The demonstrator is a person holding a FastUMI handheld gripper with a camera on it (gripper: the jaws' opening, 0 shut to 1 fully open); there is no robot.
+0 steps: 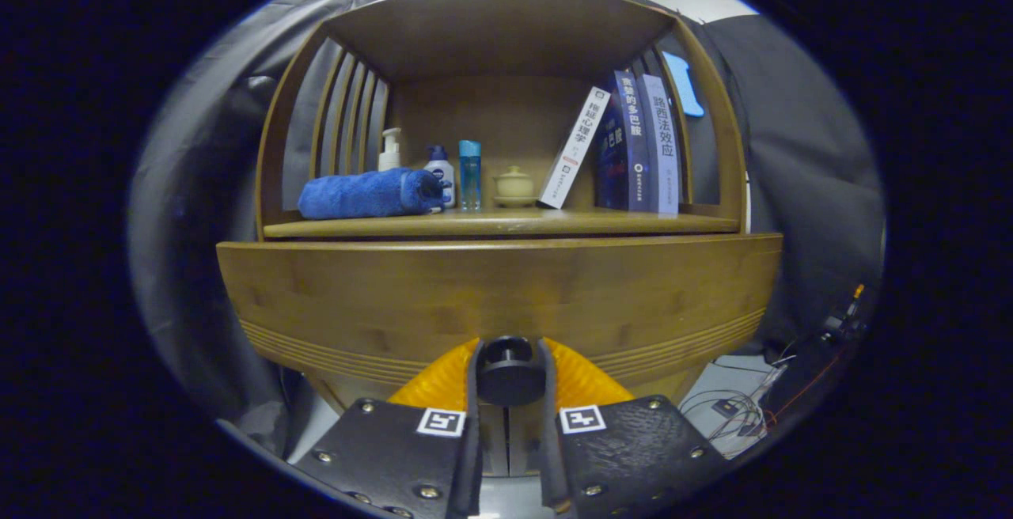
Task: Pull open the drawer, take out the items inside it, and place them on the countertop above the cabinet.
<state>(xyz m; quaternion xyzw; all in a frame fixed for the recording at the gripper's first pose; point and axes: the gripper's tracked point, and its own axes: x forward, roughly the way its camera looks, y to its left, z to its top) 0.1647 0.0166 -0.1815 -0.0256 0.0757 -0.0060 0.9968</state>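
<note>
Wooden worktop (506,223) of cabinet carries rolled blue towel (366,194), pump bottle (389,150), white bottle (439,172), clear blue bottle (469,175), small lidded pot (514,185), leaning white book (574,147), two upright dark books (641,143).

On the shelf beyond my fingers I see a rolled blue towel (366,194) lying at the left end. Just behind it stands a white pump bottle (389,150), then a white bottle with a dark cap (439,171) touching the towel's end, and a clear blue bottle (469,175) beside that. A small pale lidded pot (514,186) sits mid-shelf. A white book (574,147) leans toward two upright dark books (639,143). Loose cables (744,402) lie on the floor to the right.
</note>
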